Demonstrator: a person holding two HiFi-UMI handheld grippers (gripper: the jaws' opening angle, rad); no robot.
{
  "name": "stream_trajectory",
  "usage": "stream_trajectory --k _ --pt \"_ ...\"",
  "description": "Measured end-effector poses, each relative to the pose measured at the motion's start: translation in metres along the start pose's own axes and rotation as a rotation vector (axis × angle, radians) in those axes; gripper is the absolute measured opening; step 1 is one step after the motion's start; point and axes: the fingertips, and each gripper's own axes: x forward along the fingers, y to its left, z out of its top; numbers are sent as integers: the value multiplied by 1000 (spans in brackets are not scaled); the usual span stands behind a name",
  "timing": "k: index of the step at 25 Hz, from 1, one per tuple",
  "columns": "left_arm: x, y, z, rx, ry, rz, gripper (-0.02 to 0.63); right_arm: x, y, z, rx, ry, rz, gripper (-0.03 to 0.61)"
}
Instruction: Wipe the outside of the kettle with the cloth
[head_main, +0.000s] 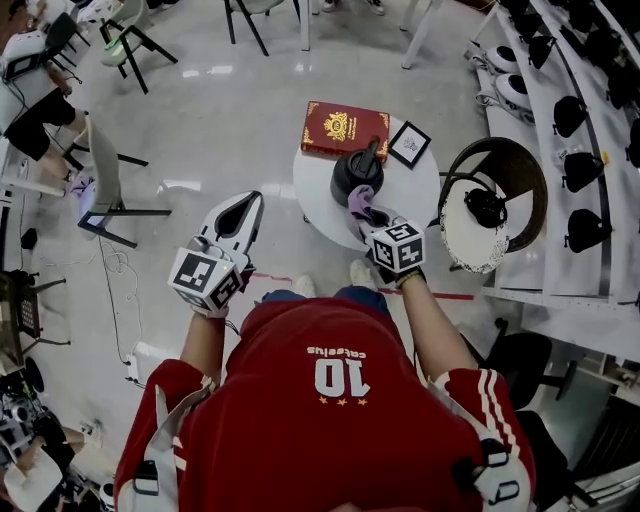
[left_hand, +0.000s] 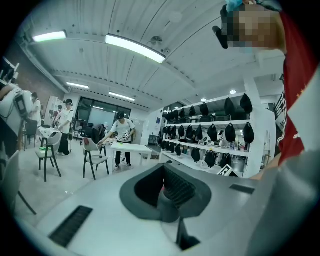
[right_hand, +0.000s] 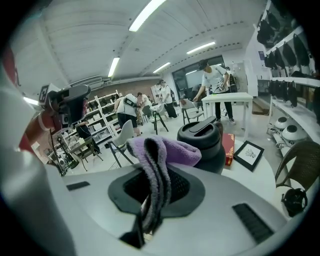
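Observation:
A black kettle (head_main: 355, 172) stands on a small round white table (head_main: 412, 192). My right gripper (head_main: 366, 216) is shut on a purple cloth (head_main: 360, 203), and the cloth sits just in front of the kettle's near side. In the right gripper view the cloth (right_hand: 159, 157) drapes over the jaws, with the kettle (right_hand: 204, 141) right behind it; I cannot tell whether they touch. My left gripper (head_main: 243, 212) is held up to the left of the table, away from the kettle. Its jaws (left_hand: 171, 202) are shut with nothing between them.
A red book (head_main: 345, 130) and a small framed picture (head_main: 409, 145) lie on the table behind the kettle. A round chair (head_main: 495, 205) stands close at the right, in front of shelves (head_main: 580, 120) of dark items. Chairs (head_main: 105, 190) stand at the left.

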Motion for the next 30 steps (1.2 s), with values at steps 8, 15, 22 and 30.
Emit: stream_trajectory --k 8,15,22,30 --pt "-24 19 -8 -6 23 13 8 23 21 7 8 -17 2 49" --pt "-43 37 -11 -24 19 50 8 33 24 20 21 -33 -10 49" --pt "-49 53 -9 -33 1 78 8 44 19 35 14 -31 -22 49" --pt "-37 68 -5 -32 -9 88 8 57 14 57 2 -41 -10 49"
